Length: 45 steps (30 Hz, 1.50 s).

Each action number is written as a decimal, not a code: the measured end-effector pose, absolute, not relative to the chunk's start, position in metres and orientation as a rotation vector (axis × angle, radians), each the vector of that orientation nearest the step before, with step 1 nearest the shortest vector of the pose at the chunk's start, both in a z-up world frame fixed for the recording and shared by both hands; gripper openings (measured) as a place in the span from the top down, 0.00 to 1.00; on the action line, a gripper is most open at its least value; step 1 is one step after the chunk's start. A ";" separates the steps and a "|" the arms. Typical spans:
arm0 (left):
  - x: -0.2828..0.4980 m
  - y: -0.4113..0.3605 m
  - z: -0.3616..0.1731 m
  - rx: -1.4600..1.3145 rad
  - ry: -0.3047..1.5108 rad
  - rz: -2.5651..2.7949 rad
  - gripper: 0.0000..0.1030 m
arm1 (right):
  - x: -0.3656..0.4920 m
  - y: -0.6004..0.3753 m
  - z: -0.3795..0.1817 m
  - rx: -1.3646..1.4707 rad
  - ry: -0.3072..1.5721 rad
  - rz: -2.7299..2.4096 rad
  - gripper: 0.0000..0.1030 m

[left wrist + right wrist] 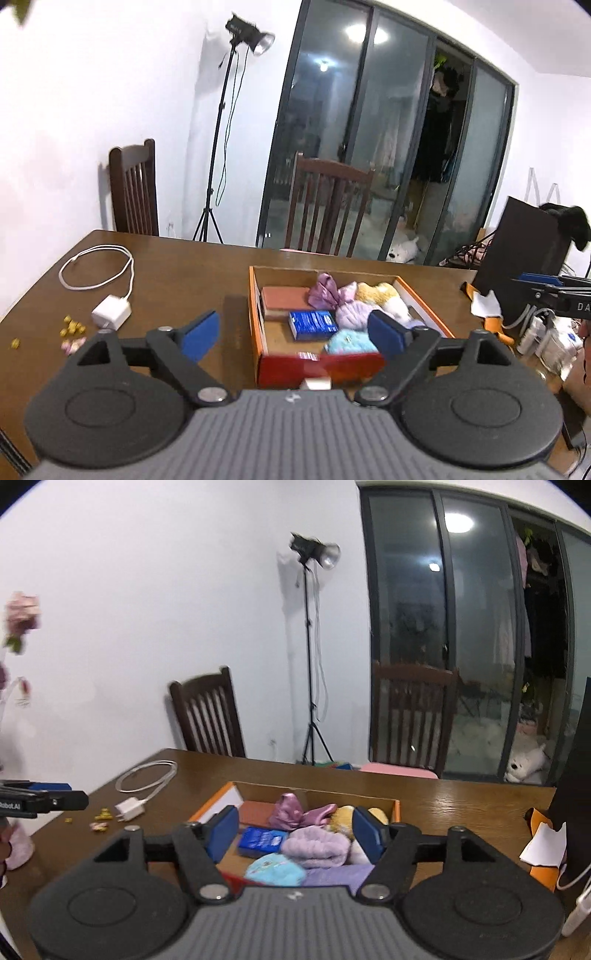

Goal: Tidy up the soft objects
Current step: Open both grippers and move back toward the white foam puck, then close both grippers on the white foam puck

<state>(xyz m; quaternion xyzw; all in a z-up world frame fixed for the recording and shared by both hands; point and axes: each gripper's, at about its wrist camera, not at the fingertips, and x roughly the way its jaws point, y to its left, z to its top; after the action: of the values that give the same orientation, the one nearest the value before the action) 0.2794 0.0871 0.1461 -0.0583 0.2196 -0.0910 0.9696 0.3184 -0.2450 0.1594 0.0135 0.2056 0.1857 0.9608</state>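
Note:
An orange cardboard box [253, 314] [314, 789] stands on the brown table. Inside it lie a purple satin cloth [325, 291] [291, 810], a lilac fluffy towel [351, 315] [317, 847], a yellow plush [376, 293] [341, 819], a light blue fluffy piece [347, 341] [275, 869], a blue packet [312, 323] [262, 840] and a brick-red block [284, 297] [256, 812]. My left gripper [293, 332] hovers open in front of and above the box, holding nothing. My right gripper [294, 832] hangs open over the box's near side, also without anything in it.
A white charger [110, 314] with its looped cable and several small yellow sweets [72, 328] lie on the table's left. Two dark wooden chairs [328, 206] stand behind the table. At the right edge are a dark panel [524, 251] and white paper [485, 304].

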 end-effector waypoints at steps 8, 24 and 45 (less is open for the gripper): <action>0.169 0.089 0.104 -0.101 0.354 -0.155 0.00 | 0.211 -0.234 0.105 -0.020 0.368 0.402 0.24; 0.147 0.036 0.014 -0.035 0.503 -0.278 0.00 | 0.171 -0.204 0.008 0.010 0.531 0.474 0.34; 0.153 0.038 -0.008 -0.115 0.438 -0.277 0.19 | 0.154 -0.197 0.025 -0.020 0.508 0.441 0.42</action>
<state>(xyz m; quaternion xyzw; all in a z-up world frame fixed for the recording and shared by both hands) 0.1534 0.0375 -0.0078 -0.0569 0.2164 -0.1370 0.9650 0.1536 -0.1971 0.0254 -0.0097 0.2492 0.2163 0.9439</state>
